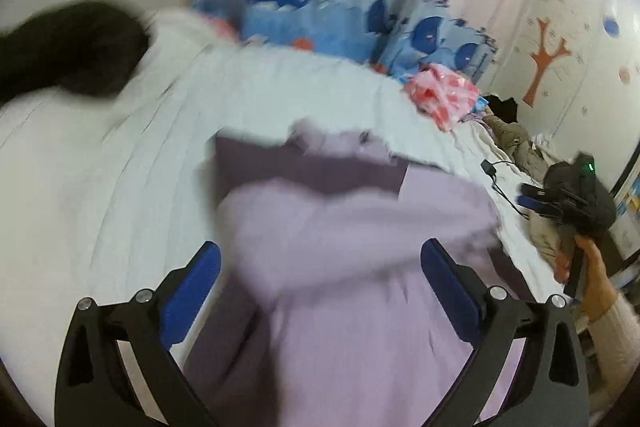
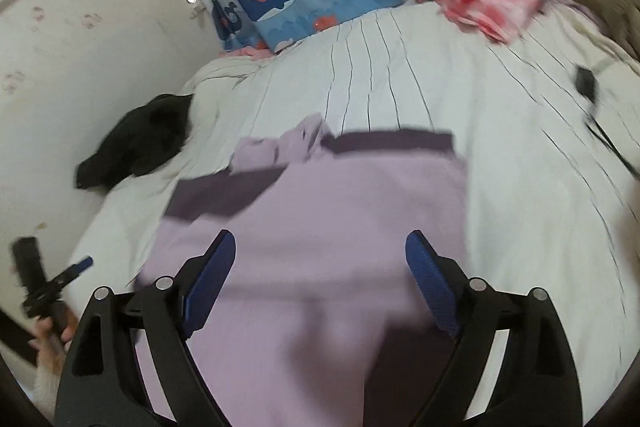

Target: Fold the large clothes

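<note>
Left wrist view is smeared with motion blur, so the lilac garment (image 1: 352, 267) reads as one soft mass and I can't make out its seams or which part of it is which. Its near end is cut off by the bottom of the picture, and a darker purple band (image 1: 308, 167) shows along its far edge. It lies on the white striped bedcover (image 1: 120, 187), right below me.

No containers to report, only loose things on the bed: a black garment (image 1: 76, 51) at far left, a pink patterned cloth (image 1: 444, 93) at far right by the blue whale-print fabric (image 1: 320, 11), and a blurred heap of clothes (image 1: 512, 135) beyond it (too muddled to sort).

My left gripper (image 1: 320, 263) stands with jaws spread wide; nothing is between the blue pads (image 1: 196, 291), and the lilac cloth sits under them, whether touching I can't tell. At right edge my right hand (image 1: 592, 275) grips the other tool's handle.

Right wrist view: my right gripper (image 2: 320, 255) is likewise wide apart above the same garment, empty. A black cable (image 2: 592, 99) trails at far right, partly blurred. My left hand (image 2: 50, 331) shows at the near left edge, half cut off.
</note>
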Demonstrator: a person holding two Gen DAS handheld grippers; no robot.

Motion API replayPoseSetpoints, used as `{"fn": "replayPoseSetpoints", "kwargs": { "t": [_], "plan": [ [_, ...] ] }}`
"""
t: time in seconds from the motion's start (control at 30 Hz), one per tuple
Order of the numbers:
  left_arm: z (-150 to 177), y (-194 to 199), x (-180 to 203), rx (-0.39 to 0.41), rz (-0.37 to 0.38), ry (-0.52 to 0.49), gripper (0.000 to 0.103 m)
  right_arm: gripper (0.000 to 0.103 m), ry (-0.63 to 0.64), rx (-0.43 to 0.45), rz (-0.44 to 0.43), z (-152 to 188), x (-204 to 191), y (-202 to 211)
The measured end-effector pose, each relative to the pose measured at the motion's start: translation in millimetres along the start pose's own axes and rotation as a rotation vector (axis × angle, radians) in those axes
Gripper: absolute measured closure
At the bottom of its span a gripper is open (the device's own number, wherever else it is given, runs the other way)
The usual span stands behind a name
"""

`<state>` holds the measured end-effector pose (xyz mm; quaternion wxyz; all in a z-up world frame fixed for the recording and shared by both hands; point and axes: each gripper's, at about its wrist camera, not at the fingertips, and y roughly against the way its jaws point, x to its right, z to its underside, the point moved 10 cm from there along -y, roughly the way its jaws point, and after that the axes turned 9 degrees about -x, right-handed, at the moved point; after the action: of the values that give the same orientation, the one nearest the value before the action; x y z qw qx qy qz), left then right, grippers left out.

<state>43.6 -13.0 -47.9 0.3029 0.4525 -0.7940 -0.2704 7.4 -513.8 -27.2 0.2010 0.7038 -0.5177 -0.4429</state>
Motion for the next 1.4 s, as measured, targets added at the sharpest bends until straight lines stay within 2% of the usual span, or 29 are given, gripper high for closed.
{"fn": "replayPoseSetpoints", "kwargs": {
  "t": [0.07, 0.1, 0.13, 0.17, 0.2, 0.23, 0.33, 0.4, 0.5, 0.57, 0.6, 0.63, 0.67, 0.73, 0.83, 0.93, 1.0, 1.07, 1.1, 1.17, 1.27, 1.4],
  "plan": [
    [-22, -41, 11, 0.016, -0.083, -0.064, 0.007, 0.020, 0.024, -0.021, 0.110, -16, 21, -48],
    [-24, -69, 5, -0.020, -0.136, -0.071, 0.008, 0.021, 0.001, -0.086, 0.199, -16, 46, -82],
    [-23, -90, -1, -0.062, -0.172, -0.064, 0.008, 0.022, -0.050, -0.166, 0.222, -8, 68, -114],
    [-15, -129, -13, -0.160, -0.218, -0.038, 0.009, 0.022, -0.090, -0.225, 0.214, -4, 79, -145],
    [-3, -153, -26, -0.225, -0.236, -0.011, 0.009, 0.022, -0.092, -0.239, 0.218, 0, 89, -158],
    [9, -169, -36, -0.250, -0.232, 0.011, 0.009, 0.022, -0.090, -0.231, 0.215, -3, 89, -158],
    [7, -159, -37, -0.202, -0.259, 0.014, 0.009, 0.022, -0.067, -0.206, 0.244, -16, 73, -138],
    [9, -154, -35, -0.181, -0.280, 0.002, 0.009, 0.022, 0.009, -0.101, 0.262, -38, 56, -116],
    [10, -152, -36, -0.169, -0.280, 0.005, 0.009, 0.016, -0.020, -0.029, 0.256, -60, 56, -108],
    [11, -152, -36, -0.158, -0.278, 0.006, 0.009, 0.015, -0.076, -0.063, 0.254, -59, 69, -125],
    [11, -153, -34, -0.151, -0.276, 0.007, 0.008, 0.015, -0.097, -0.137, 0.300, -51, 88, -151],
    [9, -153, -31, -0.143, -0.268, 0.007, 0.007, 0.009, -0.093, -0.195, 0.328, -36, 99, -167],
    [14, -150, -35, -0.134, -0.264, 0.007, 0.007, 0.006, -0.091, -0.203, 0.334, -27, 109, -181],
    [17, -153, -35, -0.132, -0.266, 0.011, 0.007, 0.006, -0.156, -0.192, 0.295, -26, 116, -177],
    [18, -154, -37, -0.133, -0.271, 0.015, 0.007, 0.007, -0.171, -0.191, 0.289, -31, 113, -166],
    [18, -153, -37, -0.125, -0.279, 0.012, 0.007, 0.007, -0.143, -0.052, 0.293, -40, 99, -125],
    [18, -153, -37, -0.120, -0.279, 0.013, 0.007, 0.007, -0.116, -0.021, 0.300, -34, 94, -113],
    [19, -152, -36, -0.114, -0.279, 0.012, 0.007, 0.007, -0.114, -0.089, 0.328, -17, 107, -127],
    [19, -152, -36, -0.112, -0.279, 0.010, 0.007, 0.007, -0.147, -0.140, 0.288, -1, 117, -143],
    [19, -152, -35, -0.107, -0.280, 0.007, 0.007, 0.006, -0.242, -0.141, 0.172, 8, 129, -156],
    [20, -153, -36, -0.105, -0.282, 0.009, 0.007, 0.006, -0.219, -0.147, 0.200, 6, 126, -159],
    [21, -156, -38, -0.124, -0.261, 0.021, 0.007, 0.006, -0.238, -0.169, 0.168, 10, 122, -158]
  ]
}}
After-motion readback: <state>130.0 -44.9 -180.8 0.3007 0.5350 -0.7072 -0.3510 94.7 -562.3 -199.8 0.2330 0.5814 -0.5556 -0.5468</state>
